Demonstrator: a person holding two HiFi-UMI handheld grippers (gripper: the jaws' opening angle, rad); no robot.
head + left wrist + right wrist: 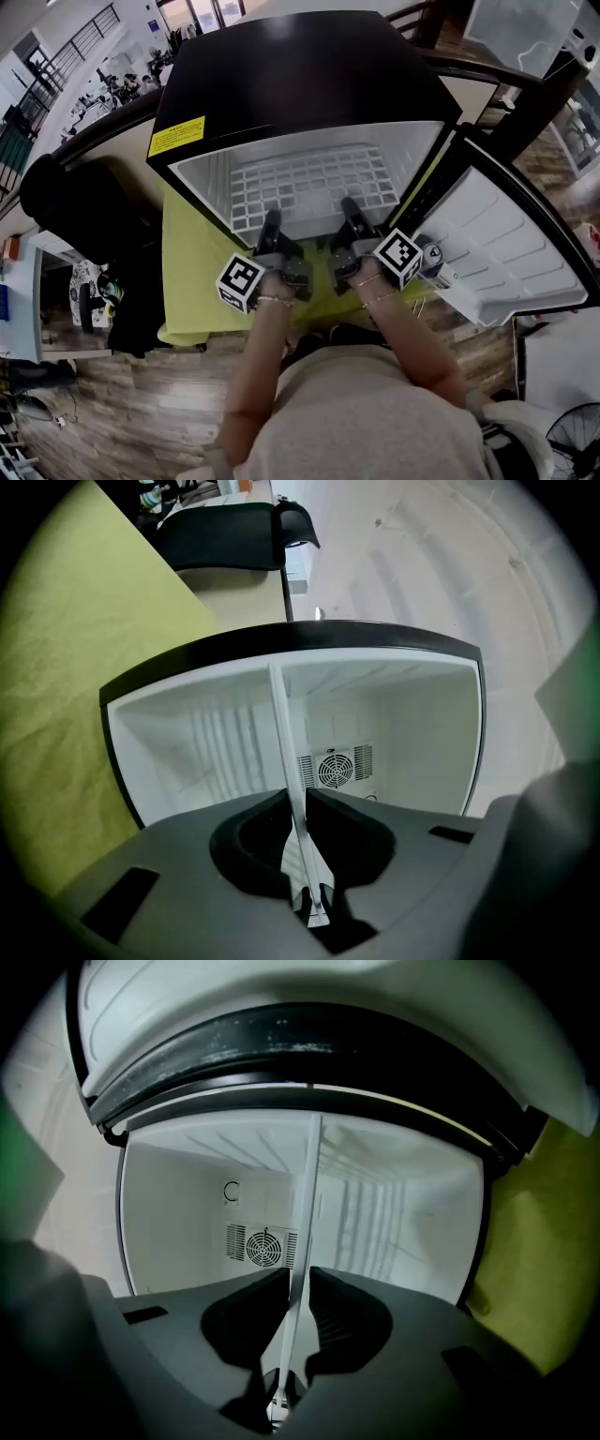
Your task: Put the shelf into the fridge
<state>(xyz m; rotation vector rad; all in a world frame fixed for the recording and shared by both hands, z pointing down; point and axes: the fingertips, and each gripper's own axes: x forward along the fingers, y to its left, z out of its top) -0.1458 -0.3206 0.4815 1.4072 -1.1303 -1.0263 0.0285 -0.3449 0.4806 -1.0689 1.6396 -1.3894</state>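
Observation:
A black mini fridge (300,75) stands open on a yellow-green cloth (192,272), its white door (506,244) swung out to the right. The white wire shelf (309,187) lies flat inside the white cavity. My left gripper (272,220) is clamped on the shelf's front edge left of centre, and my right gripper (349,208) grips it right of centre. In the left gripper view the shelf (286,742) runs edge-on as a thin white strip between the shut jaws of the left gripper (302,803). The right gripper view shows the same strip (307,1204) pinched in the right gripper (298,1283).
A round fan vent (336,768) sits in the fridge's back wall. A black chair (66,206) stands left of the table. A floor fan (572,441) is at the bottom right on the wooden floor. The open door bounds the right side.

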